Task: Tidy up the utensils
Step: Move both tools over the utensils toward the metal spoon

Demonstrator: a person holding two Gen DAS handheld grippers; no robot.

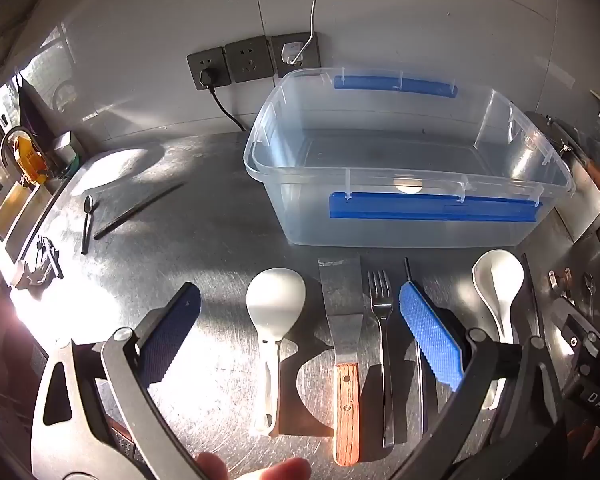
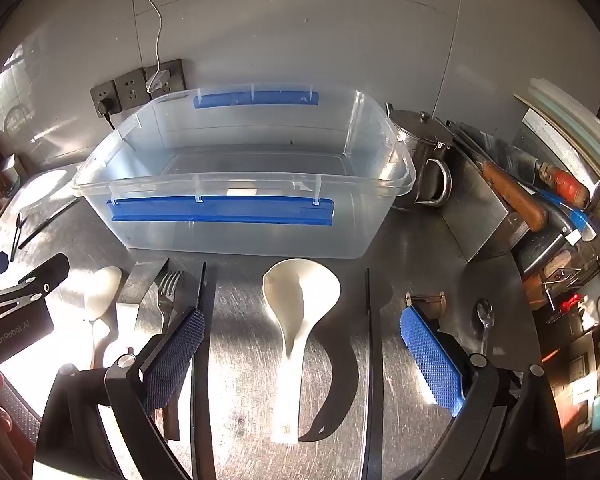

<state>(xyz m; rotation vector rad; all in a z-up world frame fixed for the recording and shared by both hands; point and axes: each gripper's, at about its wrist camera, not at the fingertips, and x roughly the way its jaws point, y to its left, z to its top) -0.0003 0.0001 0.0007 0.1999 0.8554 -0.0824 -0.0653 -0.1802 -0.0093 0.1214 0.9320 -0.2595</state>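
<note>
A clear plastic bin [image 1: 452,184] with blue latches stands at the back of the steel counter; it also shows in the right wrist view [image 2: 380,184]. In front of it lie a white rice paddle [image 1: 274,300], a wooden-handled scraper [image 1: 346,384], a fork [image 1: 382,300] and a white ladle [image 1: 498,276], also in the right wrist view [image 2: 300,292]. Black chopsticks [image 2: 370,320] lie beside the ladle. My left gripper [image 1: 300,328] is open above the paddle, scraper and fork. My right gripper [image 2: 300,352] is open above the ladle.
A small spoon [image 1: 87,220] and a dark stick [image 1: 140,210] lie far left near a sink [image 1: 16,216]. A steel pot [image 2: 424,148], a knife block with knives [image 2: 512,196], a peeler [image 2: 426,302] and a teaspoon [image 2: 485,320] sit at the right. Wall sockets [image 1: 252,60] have cables.
</note>
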